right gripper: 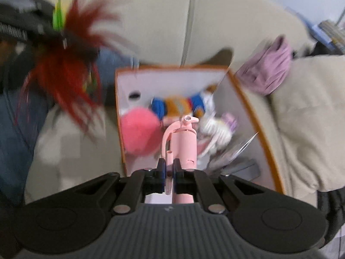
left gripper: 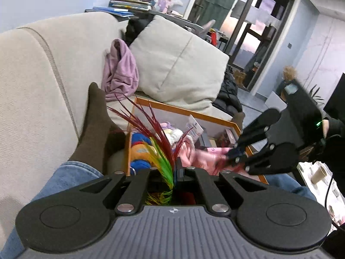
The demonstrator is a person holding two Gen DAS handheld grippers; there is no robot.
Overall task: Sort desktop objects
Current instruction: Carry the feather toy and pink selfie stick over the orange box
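Note:
My left gripper (left gripper: pixel 174 168) is shut on a feather toy (left gripper: pixel 159 144) with red, green and yellow plumes, held above the near edge of an orange-rimmed storage box (left gripper: pixel 185 110). The feather toy (right gripper: pixel 71 64) also shows blurred at the upper left of the right wrist view. My right gripper (right gripper: pixel 169 168) is shut on a pink fire-extinguisher-shaped toy (right gripper: pixel 183 142), over the box (right gripper: pixel 248 105). In the left wrist view the right gripper (left gripper: pixel 232 153) hangs over the box's right side. The box holds a blue-orange plush (right gripper: pixel 176 105), a pink ball (right gripper: pixel 140 133) and other toys.
The box sits on a beige sofa (left gripper: pixel 43 75) with a cushion (left gripper: pixel 179 64) and a lilac garment (left gripper: pixel 120 71). A leg in jeans and a brown sock (left gripper: pixel 94 125) lies left of the box. A black jacket (left gripper: pixel 228 95) lies at the right.

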